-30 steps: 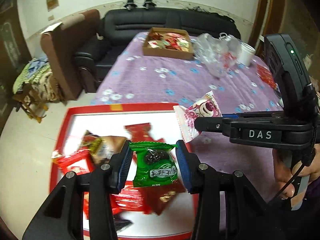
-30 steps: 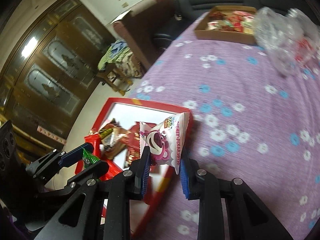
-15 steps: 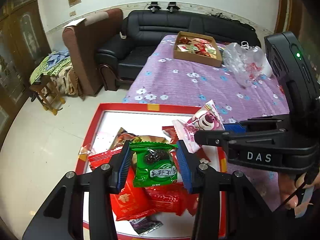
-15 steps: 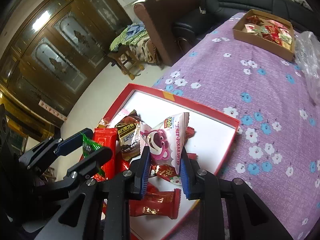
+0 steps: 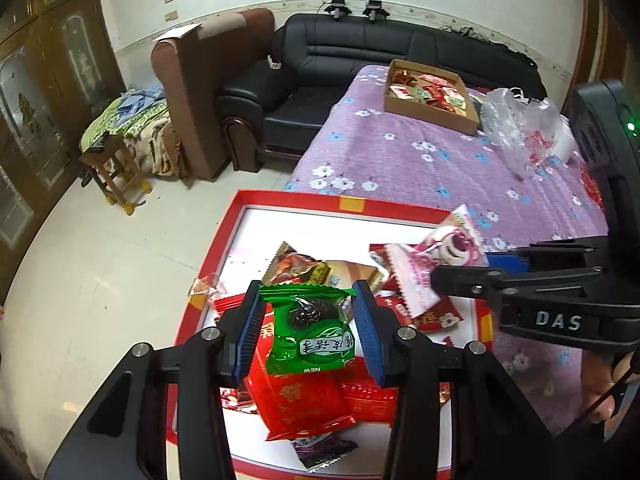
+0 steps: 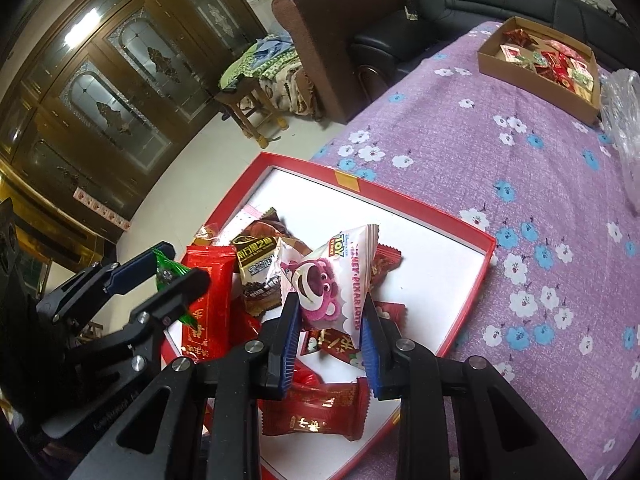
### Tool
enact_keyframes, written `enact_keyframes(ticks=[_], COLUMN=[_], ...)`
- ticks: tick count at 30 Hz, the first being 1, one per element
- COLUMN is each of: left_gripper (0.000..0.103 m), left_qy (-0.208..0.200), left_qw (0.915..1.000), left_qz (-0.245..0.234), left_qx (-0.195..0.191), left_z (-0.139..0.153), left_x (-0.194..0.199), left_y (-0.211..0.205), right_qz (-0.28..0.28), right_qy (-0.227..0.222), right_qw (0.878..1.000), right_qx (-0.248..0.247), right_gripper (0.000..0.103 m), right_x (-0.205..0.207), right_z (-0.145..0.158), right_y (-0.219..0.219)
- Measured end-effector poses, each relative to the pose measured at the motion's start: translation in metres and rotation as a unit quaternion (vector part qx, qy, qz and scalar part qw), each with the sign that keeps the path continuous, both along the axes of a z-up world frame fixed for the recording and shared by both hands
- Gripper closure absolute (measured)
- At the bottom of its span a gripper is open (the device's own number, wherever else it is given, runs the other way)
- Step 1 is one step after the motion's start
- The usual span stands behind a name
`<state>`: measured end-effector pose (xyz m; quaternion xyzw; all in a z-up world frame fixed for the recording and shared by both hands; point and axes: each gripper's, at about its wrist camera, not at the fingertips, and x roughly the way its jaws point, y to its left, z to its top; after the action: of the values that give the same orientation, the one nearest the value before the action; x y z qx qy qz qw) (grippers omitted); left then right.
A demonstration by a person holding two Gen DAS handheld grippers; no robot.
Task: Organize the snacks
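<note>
My left gripper (image 5: 306,322) is shut on a green snack packet (image 5: 310,332) and holds it above the red-rimmed white tray (image 5: 348,203). To its right, my right gripper (image 6: 330,320) is shut on a pink bear snack packet (image 6: 328,280), also over the tray (image 6: 484,256). That pink packet (image 5: 436,256) and the right gripper (image 5: 460,276) show in the left wrist view too. The left gripper (image 6: 164,270) with its green packet (image 6: 170,270) appears at the left of the right wrist view. Several red and brown snack packets (image 5: 304,400) lie piled in the tray.
The tray lies at the near left corner of a table under a purple flowered cloth (image 6: 540,160). A cardboard box of snacks (image 5: 430,96) and a clear plastic bag (image 5: 520,128) sit at the far end. Beyond stand a black sofa (image 5: 380,44) and a brown armchair (image 5: 200,92).
Both grippers have moved further over the tray with their packets still held. More of the tray and the floor beside it has come into view.
</note>
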<state>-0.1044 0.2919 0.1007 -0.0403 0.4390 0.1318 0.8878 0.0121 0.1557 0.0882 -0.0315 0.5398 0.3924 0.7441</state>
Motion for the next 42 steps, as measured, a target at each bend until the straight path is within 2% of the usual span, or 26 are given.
enact_keyframes(ticks=[13,17,19,20,21,25,27,31,35,42], left_gripper=[0.060,0.059,0.052,0.042,0.037,0.032,0.024,0.021,0.021,0.021], left_qy=[0.027,0.038,0.042,0.042,0.039,0.021,0.011,-0.008,-0.012,-0.016], left_qw=[0.9995,0.9991,0.9988,0.9986,0.9984,0.9968,0.9952,0.9925,0.9942,0.9949], left_qz=[0.014,0.017,0.025,0.030,0.034,0.039,0.037,0.028,0.042,0.077], left_qx=[-0.004,0.000,0.008,0.014,0.020,0.067,0.090,0.119,0.098,0.062], left_z=[-0.020,-0.024,-0.025,-0.024,-0.023,-0.014,-0.010,0.002,0.011,0.021], left_x=[0.004,0.004,0.004,0.004,0.003,-0.002,-0.006,-0.009,-0.007,-0.016], left_y=[0.010,0.008,0.008,0.009,0.009,0.004,-0.001,-0.013,-0.017,-0.038], right_qz=[0.004,0.000,-0.005,-0.010,-0.016,-0.042,-0.055,-0.064,-0.048,-0.002], right_qy=[0.009,0.005,0.010,0.012,0.013,0.018,0.020,0.021,-0.001,-0.090], right_qw=[1.000,0.999,0.998,0.998,0.998,0.997,0.997,0.997,0.998,0.995], right_qx=[-0.030,-0.048,-0.054,-0.057,-0.059,-0.056,-0.052,-0.043,-0.041,-0.031], right_gripper=[0.072,0.058,0.054,0.050,0.048,0.047,0.046,0.045,0.045,0.044], right_x=[-0.004,-0.004,-0.003,-0.002,-0.001,0.004,0.005,0.002,-0.005,-0.024], right_z=[-0.013,-0.015,-0.017,-0.019,-0.020,-0.021,-0.022,-0.022,-0.014,0.019], right_y=[-0.001,-0.002,-0.005,-0.006,-0.009,-0.020,-0.026,-0.033,-0.041,-0.059])
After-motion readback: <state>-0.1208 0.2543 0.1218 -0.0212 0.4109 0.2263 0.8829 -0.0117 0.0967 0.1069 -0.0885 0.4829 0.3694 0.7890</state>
